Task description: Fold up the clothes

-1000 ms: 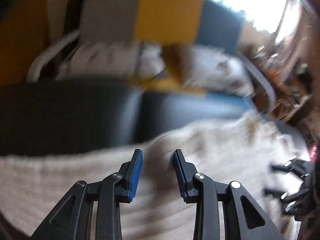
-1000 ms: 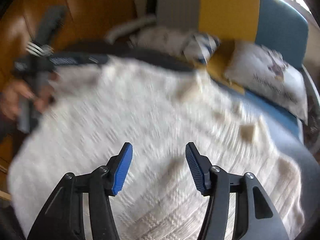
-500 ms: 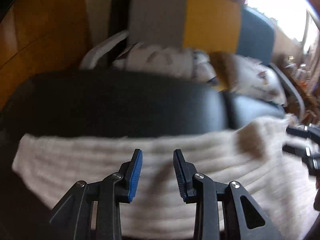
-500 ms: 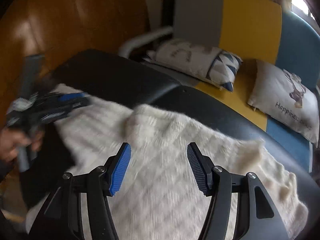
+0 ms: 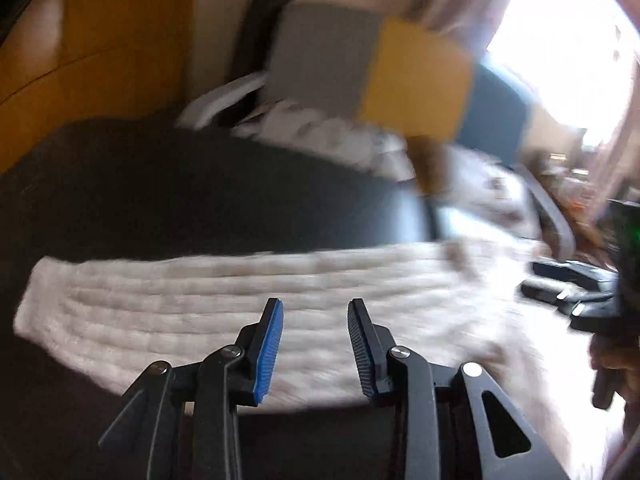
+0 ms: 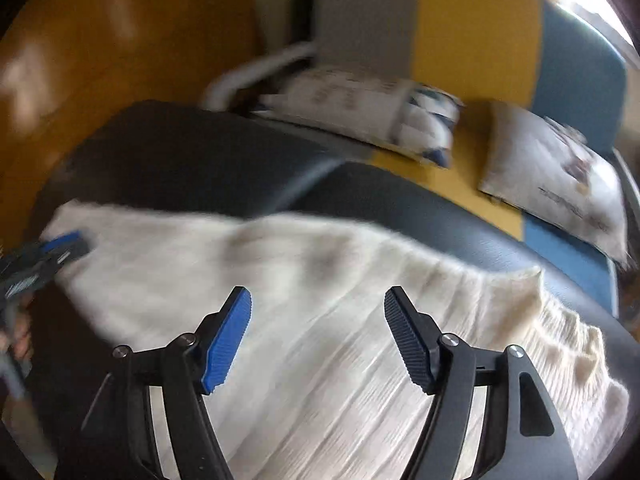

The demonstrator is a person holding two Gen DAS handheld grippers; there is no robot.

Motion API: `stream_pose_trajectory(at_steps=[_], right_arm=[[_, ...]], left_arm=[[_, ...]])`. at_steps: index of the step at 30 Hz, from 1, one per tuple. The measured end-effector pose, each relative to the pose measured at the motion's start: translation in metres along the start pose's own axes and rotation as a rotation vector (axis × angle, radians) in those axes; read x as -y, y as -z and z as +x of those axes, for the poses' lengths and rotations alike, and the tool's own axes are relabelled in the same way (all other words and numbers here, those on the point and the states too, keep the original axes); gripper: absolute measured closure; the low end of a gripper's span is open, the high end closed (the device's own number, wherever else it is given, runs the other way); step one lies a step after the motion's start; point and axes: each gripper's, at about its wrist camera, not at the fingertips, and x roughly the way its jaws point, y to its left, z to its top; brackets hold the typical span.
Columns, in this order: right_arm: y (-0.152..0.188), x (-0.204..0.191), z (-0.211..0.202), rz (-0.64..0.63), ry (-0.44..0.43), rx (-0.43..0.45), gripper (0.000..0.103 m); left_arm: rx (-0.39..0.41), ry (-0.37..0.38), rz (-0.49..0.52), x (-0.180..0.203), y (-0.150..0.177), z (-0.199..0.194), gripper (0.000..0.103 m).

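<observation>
- My left tool (image 5: 315,344) tilts downward over the cream sweater (image 5: 248,300), jaws parted, gripping nothing.
- My right tool (image 6: 318,336) angles down, jaws opening, empty.
- The sweater lies spread across the black surface (image 6: 192,152).

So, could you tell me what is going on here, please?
A person is folding clothes with a pair of hand-held tongs. A cream knitted garment lies spread across a black padded surface, with a sofa and cushions behind it. The left tongs hover open above one end of the knit, gripping nothing. The right tongs hang over the middle of it; their jaws are opening, with no fabric caught between them. Both views are blurred.
</observation>
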Motion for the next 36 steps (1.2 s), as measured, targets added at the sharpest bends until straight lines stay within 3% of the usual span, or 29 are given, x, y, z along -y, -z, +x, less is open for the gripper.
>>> stream_pose_trajectory(at_steps=[4, 6, 8, 10, 13, 16, 19, 21, 23, 26, 31, 34, 36], right_arm=[[0.033, -0.039, -0.013, -0.091, -0.032, -0.047, 0.03], [0.04, -0.046, -0.007, -0.084, -0.03, -0.062, 0.03], [0.045, -0.051, 0.004, -0.081, -0.013, -0.083, 0.03], [0.052, -0.058, 0.017, -0.112, 0.021, -0.09, 0.026], [0.053, -0.054, 0.014, -0.07, 0.01, -0.072, 0.025], [0.056, -0.045, -0.009, 0.021, -0.055, -0.045, 0.025], [0.071, -0.049, -0.032, 0.013, -0.054, -0.038, 0.025], [0.091, -0.056, -0.04, -0.015, -0.002, -0.073, 0.025], [0.11, -0.06, -0.041, -0.026, 0.063, -0.11, 0.025], [0.131, -0.057, -0.044, 0.002, 0.096, -0.117, 0.025], [0.136, -0.045, -0.053, 0.057, 0.068, -0.086, 0.025], [0.139, -0.054, -0.076, 0.042, 0.029, -0.051, 0.025], [0.144, -0.063, -0.087, -0.006, 0.0, -0.042, 0.025]], left_arm=[[0.011, 0.111, 0.124, 0.04, 0.009, -0.006, 0.069], [0.015, 0.068, 0.192, 0.056, 0.006, 0.001, 0.069], [-0.05, -0.029, 0.216, 0.061, 0.0, 0.023, 0.069], [-0.176, -0.109, 0.176, 0.046, -0.003, 0.055, 0.067], [-0.171, -0.101, 0.092, 0.03, -0.008, 0.052, 0.072], [-0.108, 0.066, 0.044, 0.036, -0.006, 0.015, 0.071], [-0.086, 0.268, 0.056, 0.056, 0.009, -0.015, 0.071], [-0.107, 0.343, 0.095, 0.077, 0.028, -0.024, 0.071], [-0.151, 0.351, 0.138, 0.092, 0.045, -0.018, 0.071], [-0.279, 0.266, 0.14, 0.098, 0.072, 0.011, 0.074], [-0.224, 0.23, 0.098, 0.094, 0.068, -0.006, 0.078], [-0.152, 0.292, 0.149, 0.102, 0.079, -0.043, 0.077], [-0.154, 0.332, 0.211, 0.112, 0.095, -0.063, 0.077]])
